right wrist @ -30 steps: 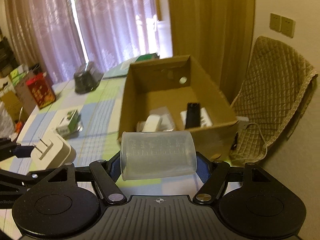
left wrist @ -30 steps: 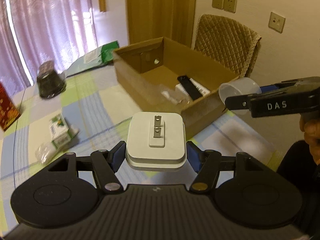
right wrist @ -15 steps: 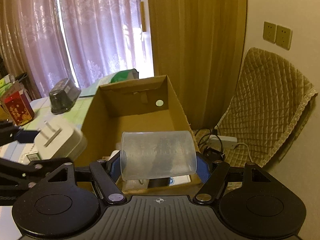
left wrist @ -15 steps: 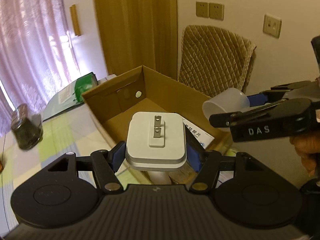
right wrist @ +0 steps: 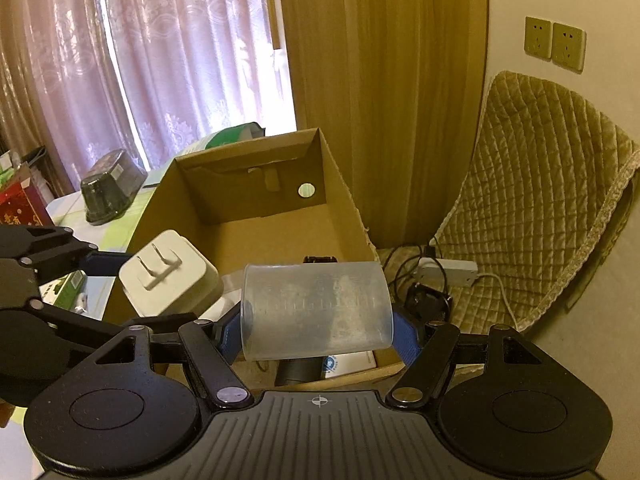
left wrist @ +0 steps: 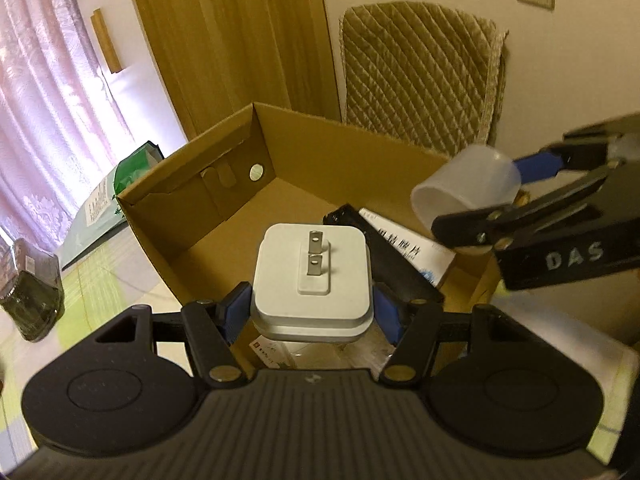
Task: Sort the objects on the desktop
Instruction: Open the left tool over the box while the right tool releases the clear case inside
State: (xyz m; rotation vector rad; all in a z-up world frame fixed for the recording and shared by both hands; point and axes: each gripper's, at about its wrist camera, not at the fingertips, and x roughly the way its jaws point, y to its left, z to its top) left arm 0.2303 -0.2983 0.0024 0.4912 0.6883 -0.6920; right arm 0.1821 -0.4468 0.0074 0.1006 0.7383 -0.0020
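Note:
My left gripper (left wrist: 312, 308) is shut on a white plug adapter (left wrist: 312, 280), prongs up, held over the near end of the open cardboard box (left wrist: 304, 152). From the right wrist view the same white plug adapter (right wrist: 168, 272) hangs at the box's left wall. My right gripper (right wrist: 318, 332) is shut on a clear plastic measuring cup (right wrist: 316, 312) lying sideways, above the near right part of the cardboard box (right wrist: 256, 184). In the left wrist view the measuring cup (left wrist: 468, 188) hovers over the box's right side. Inside lie a black device (left wrist: 384, 248) and a white booklet (left wrist: 408, 248).
A dark plastic container (right wrist: 108, 196) and a green-and-white bag (left wrist: 120, 188) sit on the checked tablecloth left of the box. A red box (right wrist: 18, 208) stands further left. A quilted chair (right wrist: 540, 200) and a power strip (right wrist: 452, 268) with cables are on the right.
Both grippers have moved forward with their loads, from over the tablecloth to above the open box. The box now fills the middle of both views.

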